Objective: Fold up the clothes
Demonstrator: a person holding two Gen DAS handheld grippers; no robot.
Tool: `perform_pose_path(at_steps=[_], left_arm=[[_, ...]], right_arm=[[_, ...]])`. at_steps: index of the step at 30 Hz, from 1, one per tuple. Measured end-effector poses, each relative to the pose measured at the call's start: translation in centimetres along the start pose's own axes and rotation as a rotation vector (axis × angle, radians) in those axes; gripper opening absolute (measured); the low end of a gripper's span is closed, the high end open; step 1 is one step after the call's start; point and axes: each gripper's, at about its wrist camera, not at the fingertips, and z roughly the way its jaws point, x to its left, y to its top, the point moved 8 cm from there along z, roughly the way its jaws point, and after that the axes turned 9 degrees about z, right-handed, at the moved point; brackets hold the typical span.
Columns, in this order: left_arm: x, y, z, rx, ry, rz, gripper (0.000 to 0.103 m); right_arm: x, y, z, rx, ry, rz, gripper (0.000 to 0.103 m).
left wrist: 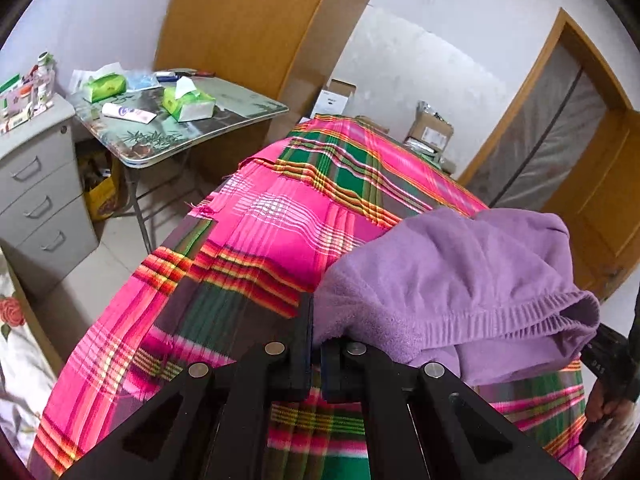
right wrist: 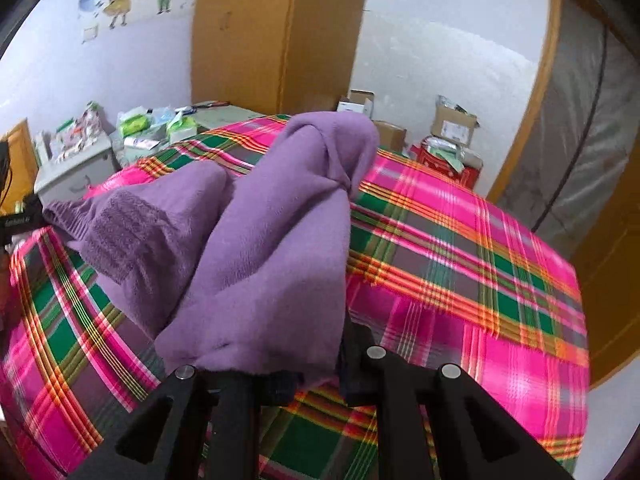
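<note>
A purple fleece garment [left wrist: 452, 280] with a ribbed waistband hangs above a bed covered in a pink and green plaid sheet [left wrist: 280, 216]. My left gripper [left wrist: 316, 320] is shut on the garment's left edge near the waistband. In the right wrist view the same garment [right wrist: 272, 248] drapes forward in two long lobes. My right gripper [right wrist: 320, 364] is shut on its near edge; the fabric hides the fingertips. The other gripper shows at the right edge of the left wrist view [left wrist: 612, 352].
A folding table [left wrist: 248, 120] with tissue packs [left wrist: 188, 102] and a grey drawer unit [left wrist: 36, 184] stand left of the bed. Cardboard boxes [right wrist: 452, 128] sit beyond the bed's far end. A wooden wardrobe [right wrist: 276, 36] and a door frame [left wrist: 552, 92] line the walls.
</note>
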Motion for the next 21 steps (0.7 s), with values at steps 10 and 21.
perform_pose_path(at_steps=[10,21], left_arm=[[-3.8,-0.2,-3.4,-0.037,0.006,0.165,0.006],[-15.3,-0.6,-4.5,-0.025,-0.253,0.335,0.018]], right_arm=[[-3.1,-2.3,-2.2,-0.005,-0.016,0.110,0.016],[-2.2,-1.3,-4.1,-0.057,0.132,0.232,0.016]])
